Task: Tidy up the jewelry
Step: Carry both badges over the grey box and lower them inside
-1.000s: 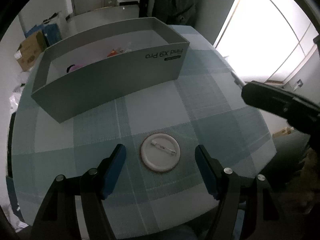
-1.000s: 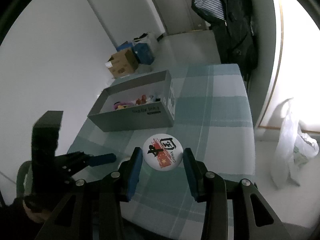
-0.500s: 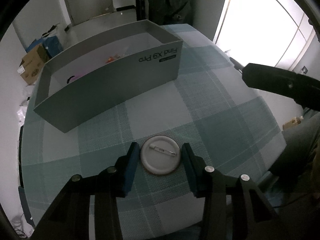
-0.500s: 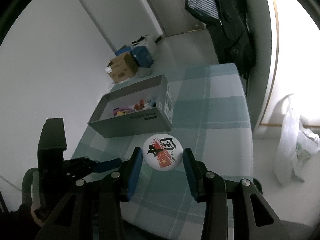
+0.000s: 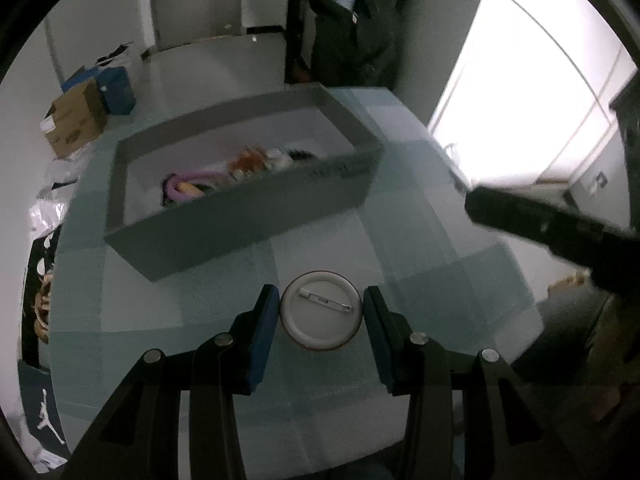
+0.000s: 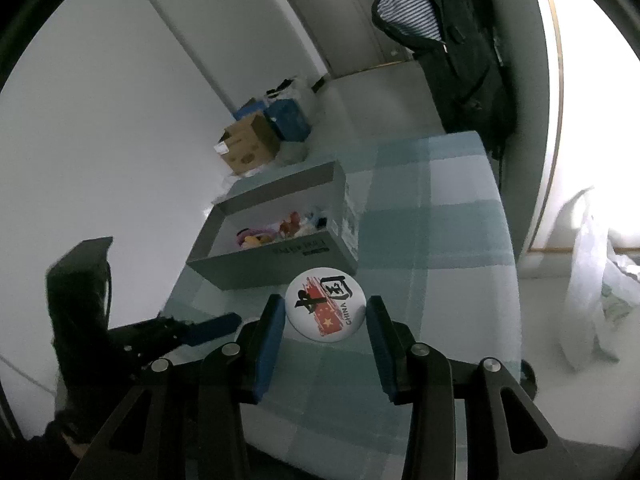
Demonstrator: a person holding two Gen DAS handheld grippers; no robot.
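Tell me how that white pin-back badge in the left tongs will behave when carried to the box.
The badge looks rigid and probably light. Gripped only at its rounded rim by the left tongs, it might pivot or slip. Its pin looks fastened, so snagging seems unlikely.

Left gripper (image 5: 320, 316): two black angular finger arms w/ flat blue pads (image 5: 262, 332) on inner faces. Round silver screw heads on each arm, two per side. Black linkage bars below, w/ triangular cut-outs.

Right gripper (image 6: 326, 322): same build, black arms, blue pads (image 6: 270, 340), four silver screws in a row. Blue of pads a bit brighter here.

Seen from right wrist cam, left gripper body (image 6: 80, 280): tall black block, blue fingertip at front, thin cable along its side.
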